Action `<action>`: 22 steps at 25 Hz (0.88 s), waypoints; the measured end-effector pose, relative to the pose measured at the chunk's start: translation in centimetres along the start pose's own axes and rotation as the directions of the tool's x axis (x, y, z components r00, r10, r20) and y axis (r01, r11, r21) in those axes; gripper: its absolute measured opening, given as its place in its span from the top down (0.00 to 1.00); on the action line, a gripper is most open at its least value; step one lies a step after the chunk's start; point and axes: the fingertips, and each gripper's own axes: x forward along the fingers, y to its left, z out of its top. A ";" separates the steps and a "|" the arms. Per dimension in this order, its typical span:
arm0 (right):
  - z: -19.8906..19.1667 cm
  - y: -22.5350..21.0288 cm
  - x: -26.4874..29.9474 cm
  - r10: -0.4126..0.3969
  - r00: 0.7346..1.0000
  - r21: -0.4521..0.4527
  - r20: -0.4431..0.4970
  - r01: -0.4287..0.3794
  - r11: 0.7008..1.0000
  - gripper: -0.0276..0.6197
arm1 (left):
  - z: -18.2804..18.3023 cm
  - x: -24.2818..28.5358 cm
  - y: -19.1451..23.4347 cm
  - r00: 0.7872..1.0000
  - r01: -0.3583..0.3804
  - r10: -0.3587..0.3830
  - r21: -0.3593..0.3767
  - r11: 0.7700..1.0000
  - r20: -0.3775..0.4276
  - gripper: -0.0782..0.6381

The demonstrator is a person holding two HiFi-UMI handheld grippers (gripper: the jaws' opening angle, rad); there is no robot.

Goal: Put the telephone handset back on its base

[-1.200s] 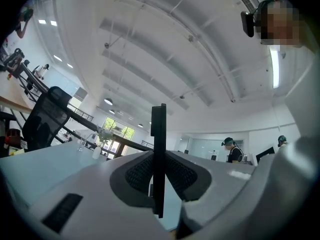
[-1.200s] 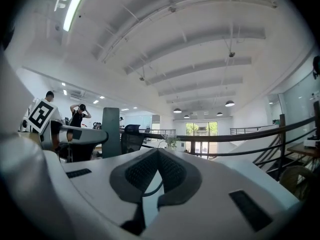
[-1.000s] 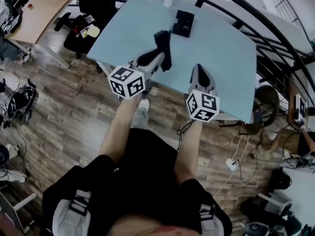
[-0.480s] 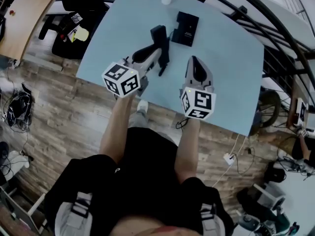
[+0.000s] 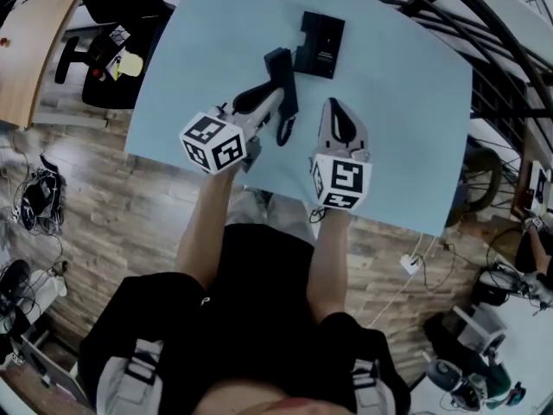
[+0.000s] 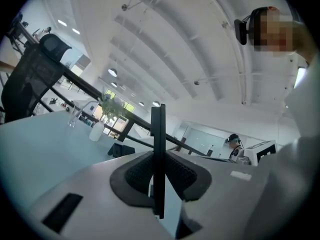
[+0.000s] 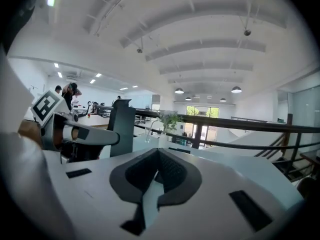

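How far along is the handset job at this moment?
Done: the handset is picked up, clamped edge-on in the left gripper over the table. In hand: it is held just short of the base, which has nothing on it. Left: line it up, set it on the base, release. The right gripper is shut and holds nothing.

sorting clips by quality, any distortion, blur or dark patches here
Head view: strong fisheye, floor planks curve, overall dim. Left gripper view: black round vignette, handset crisp between the jaws, no glare. Right gripper view: same vignette, ceiling lamps bright but not blown out, nothing smeared.
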 end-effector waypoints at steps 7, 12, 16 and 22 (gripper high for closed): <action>-2.6 -1.3 1.7 0.041 0.998 0.017 -0.046 -0.040 0.999 0.97 | -3.5 2.9 1.4 0.997 -0.023 0.020 -0.040 0.999 -0.070 0.80; -3.1 -3.3 2.4 0.023 0.998 0.029 -0.060 -0.022 0.999 0.97 | -4.1 4.8 3.1 0.995 -0.008 0.003 -0.049 0.999 -0.102 0.80; -4.1 -4.6 2.4 0.017 0.996 0.001 -0.089 -0.017 1.000 0.97 | -4.7 7.0 5.3 0.990 0.033 -0.043 -0.069 0.997 -0.138 0.80; -4.1 -7.1 2.3 0.005 0.995 -0.005 -0.100 -0.005 1.000 0.97 | -5.2 11.1 7.5 0.975 0.101 -0.116 -0.086 0.991 -0.189 0.80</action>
